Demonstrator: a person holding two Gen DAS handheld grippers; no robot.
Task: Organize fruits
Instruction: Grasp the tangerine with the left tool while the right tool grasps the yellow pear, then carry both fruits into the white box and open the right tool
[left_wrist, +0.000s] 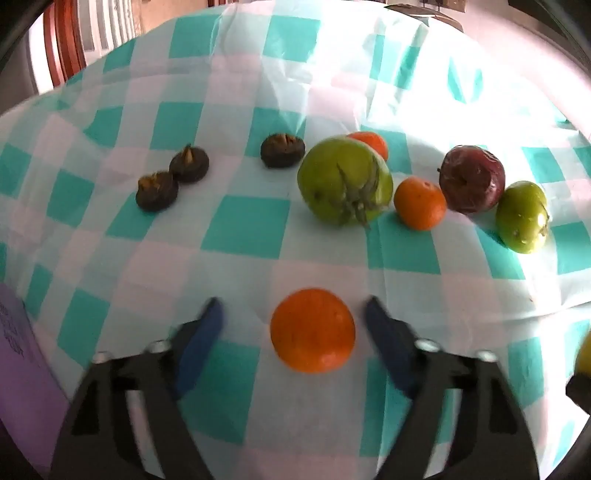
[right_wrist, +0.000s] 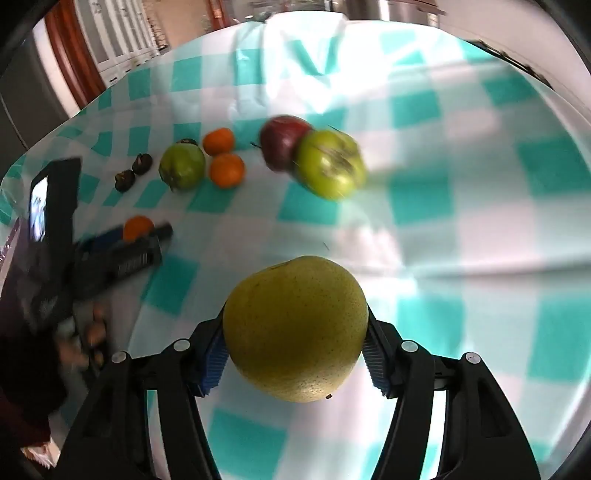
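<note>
My left gripper (left_wrist: 293, 308) is open, its blue fingers on either side of an orange (left_wrist: 312, 329) lying on the checked cloth, without touching it. It also shows in the right wrist view (right_wrist: 142, 230) around the same orange (right_wrist: 137, 227). My right gripper (right_wrist: 295, 332) is shut on a large yellow-green pear (right_wrist: 295, 338), held above the cloth. Farther back lie a big green tomato (left_wrist: 344, 180), two small oranges (left_wrist: 420, 202) (left_wrist: 370, 143), a dark red apple (left_wrist: 471, 178), a smaller green tomato (left_wrist: 522, 216) and three dark brown fruits (left_wrist: 282, 150) (left_wrist: 189, 163) (left_wrist: 156, 190).
The table is covered by a teal and white checked cloth (left_wrist: 243, 229). A purple sheet (left_wrist: 22, 369) lies at the near left edge. A wooden chair (left_wrist: 64, 40) stands behind the table at the far left.
</note>
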